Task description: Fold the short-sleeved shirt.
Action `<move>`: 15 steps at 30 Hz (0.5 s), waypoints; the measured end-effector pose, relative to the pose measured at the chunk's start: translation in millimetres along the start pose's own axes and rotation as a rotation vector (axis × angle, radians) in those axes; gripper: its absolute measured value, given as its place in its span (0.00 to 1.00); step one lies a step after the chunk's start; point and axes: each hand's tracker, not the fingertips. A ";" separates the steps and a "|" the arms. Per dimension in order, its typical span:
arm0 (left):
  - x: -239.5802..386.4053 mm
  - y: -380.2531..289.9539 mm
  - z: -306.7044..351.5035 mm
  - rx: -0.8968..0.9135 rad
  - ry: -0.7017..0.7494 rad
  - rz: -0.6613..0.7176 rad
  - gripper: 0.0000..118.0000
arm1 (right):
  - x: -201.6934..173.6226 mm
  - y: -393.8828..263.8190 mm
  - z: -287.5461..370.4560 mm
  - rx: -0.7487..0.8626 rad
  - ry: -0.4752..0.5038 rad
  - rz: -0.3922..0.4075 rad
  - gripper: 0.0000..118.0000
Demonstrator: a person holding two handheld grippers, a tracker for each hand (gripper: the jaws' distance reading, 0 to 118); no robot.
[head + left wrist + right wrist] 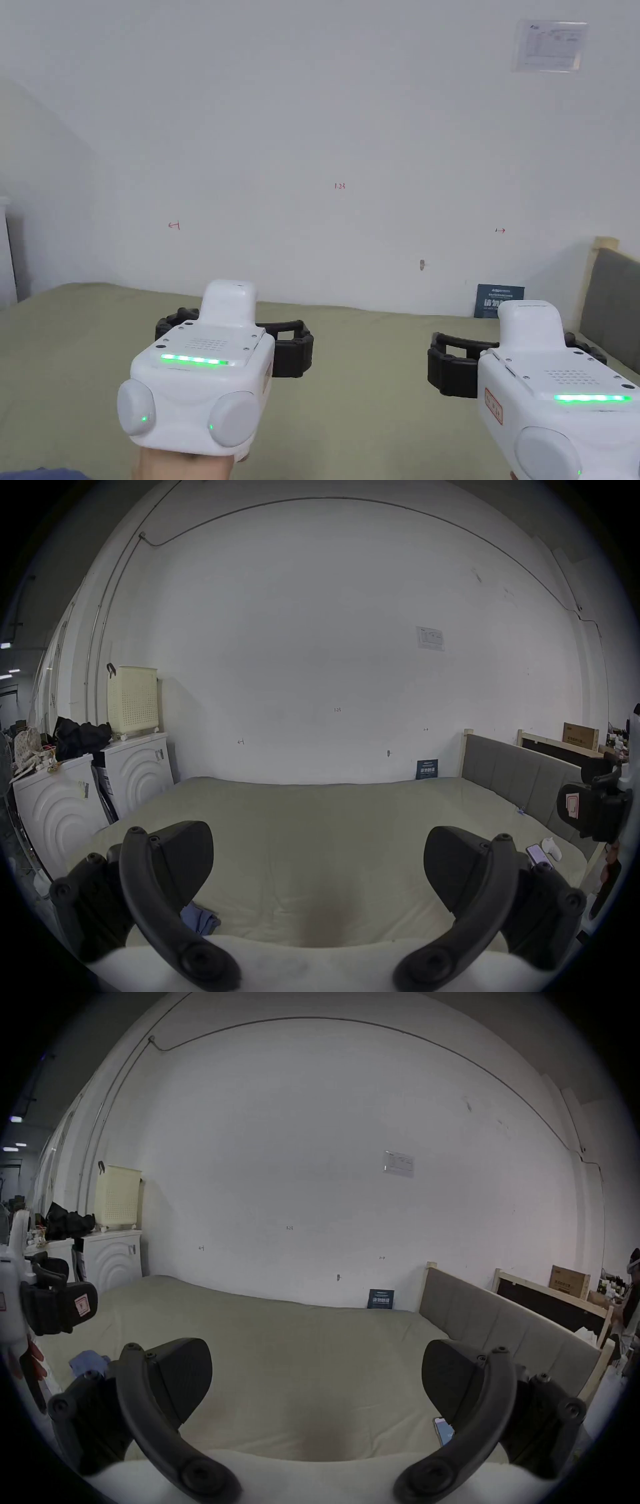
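A crumpled blue garment (201,918), apparently the shirt, lies near the front left edge of the pale green bed (375,387); the right gripper view has it (88,1362) at the left, partly behind a jaw. Both white grippers are held up over the bed, well apart from the garment. My left gripper (234,337) is open with its black jaws spread wide and nothing between them (318,861). My right gripper (519,359) is open and empty as well (317,1373). Each gripper view catches the other gripper at its edge: the right gripper (588,809) and the left gripper (52,1303).
A grey padded headboard (519,781) borders the bed on the right. A phone (535,854) and a small white object (552,849) lie near it. White machines (138,774) with a cream basket (131,701) stand at the left. A dark card (500,301) leans on the wall.
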 end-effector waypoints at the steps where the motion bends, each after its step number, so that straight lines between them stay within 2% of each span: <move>1: -0.9 0.3 0.4 -0.002 -0.003 0.003 1.00 | 0.3 0.0 0.0 -0.006 -0.002 0.000 1.00; 15: -1.4 3.5 6.1 0.007 -0.002 0.003 1.00 | 0.9 -4.2 1.2 -0.002 -0.014 0.003 1.00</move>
